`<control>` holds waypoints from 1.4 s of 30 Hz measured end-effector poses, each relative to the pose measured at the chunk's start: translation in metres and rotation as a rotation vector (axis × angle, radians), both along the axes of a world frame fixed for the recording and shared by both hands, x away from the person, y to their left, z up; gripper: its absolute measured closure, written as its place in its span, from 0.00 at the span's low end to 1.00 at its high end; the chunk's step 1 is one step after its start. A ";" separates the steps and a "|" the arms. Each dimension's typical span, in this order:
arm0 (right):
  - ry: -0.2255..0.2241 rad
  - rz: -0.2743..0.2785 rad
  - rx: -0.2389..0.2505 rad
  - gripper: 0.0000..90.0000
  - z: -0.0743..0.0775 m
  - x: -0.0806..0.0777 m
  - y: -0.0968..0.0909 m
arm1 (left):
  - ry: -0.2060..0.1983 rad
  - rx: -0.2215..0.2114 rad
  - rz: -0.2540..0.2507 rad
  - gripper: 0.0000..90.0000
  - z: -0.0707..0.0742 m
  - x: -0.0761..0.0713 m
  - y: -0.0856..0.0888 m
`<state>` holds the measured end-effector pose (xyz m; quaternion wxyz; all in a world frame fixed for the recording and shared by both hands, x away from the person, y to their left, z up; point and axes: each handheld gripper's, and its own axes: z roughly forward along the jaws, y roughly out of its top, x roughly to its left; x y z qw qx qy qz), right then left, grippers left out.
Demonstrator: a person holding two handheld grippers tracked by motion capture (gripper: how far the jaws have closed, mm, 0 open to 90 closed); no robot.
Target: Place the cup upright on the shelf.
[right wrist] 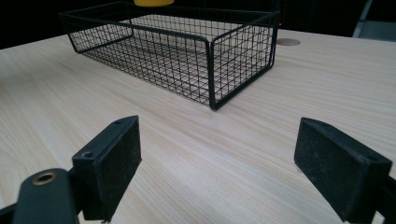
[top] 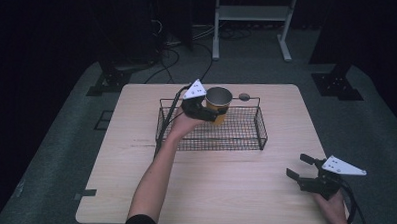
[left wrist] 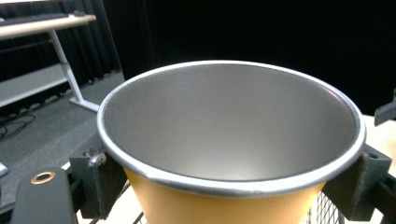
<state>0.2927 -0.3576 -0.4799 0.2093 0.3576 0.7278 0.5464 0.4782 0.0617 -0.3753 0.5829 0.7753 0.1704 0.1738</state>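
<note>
We are in a lab or recording studio: black curtains [top: 49, 31] close in the space, grey carpet [top: 60, 152] covers the floor, cables [top: 174, 46] trail behind a lone wooden table [top: 208, 192], and a white stand [top: 252, 24] waits beyond.

High view sits above the person's side, looks forward and down, takes in the whole table [top: 133, 190] and floor beyond. Left gripper view is very close: looks along its jaws straight into the cup [left wrist: 229, 135], dark room and a white stand [left wrist: 65, 70] behind. Right gripper view rides low over the tabletop [right wrist: 327, 84], looks level across it at the wire basket [right wrist: 187, 60], fairly near. Shared: basket [top: 211, 130] and cup [top: 218, 98] show in high view too; cup's orange bottom [right wrist: 149, 2] at right gripper view's top edge.
</note>
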 end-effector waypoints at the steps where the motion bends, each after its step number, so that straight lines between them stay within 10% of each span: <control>1: 0.000 0.000 0.000 0.15 0.000 0.000 0.000 | 0.002 0.009 -0.005 0.15 -0.002 0.001 0.000; 42: -0.002 0.003 0.005 0.15 0.000 0.000 -0.001 | 0.148 0.253 -0.088 0.14 -0.049 0.020 -0.001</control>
